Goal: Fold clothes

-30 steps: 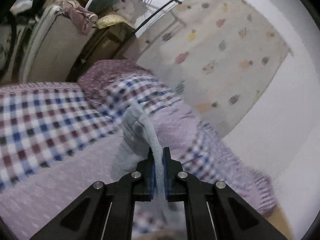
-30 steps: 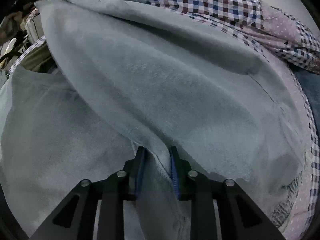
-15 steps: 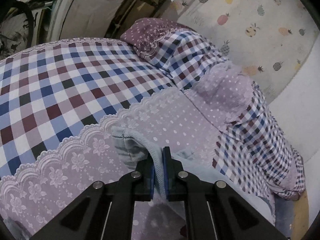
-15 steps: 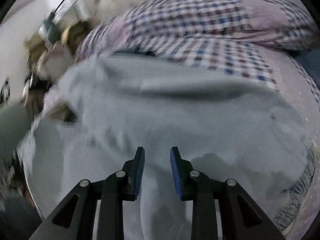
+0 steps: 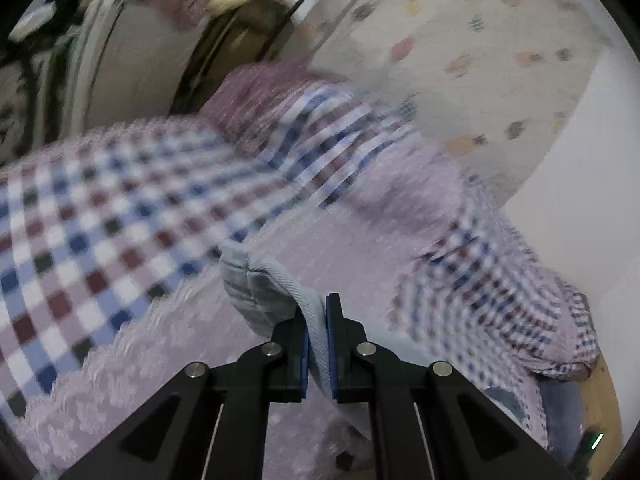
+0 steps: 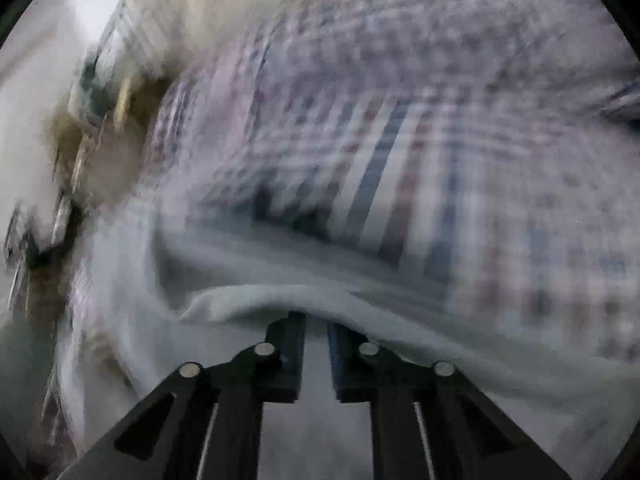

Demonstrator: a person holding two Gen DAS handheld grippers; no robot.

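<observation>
While the left gripper (image 5: 317,322) pinches the grey garment (image 5: 256,284) over the checked bedspread (image 5: 100,216), the right gripper (image 6: 316,332) gapes.

Dim indoor light, heavy motion blur, fisheye edges.

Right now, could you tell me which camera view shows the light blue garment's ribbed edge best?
The left wrist view: the ribbed edge is fairly sharp there, pinched between the closed jaws of the left gripper. The right wrist view shows only the light blue garment as a motion-blurred fold draped over the right gripper; no ribbing is discernible.
</observation>
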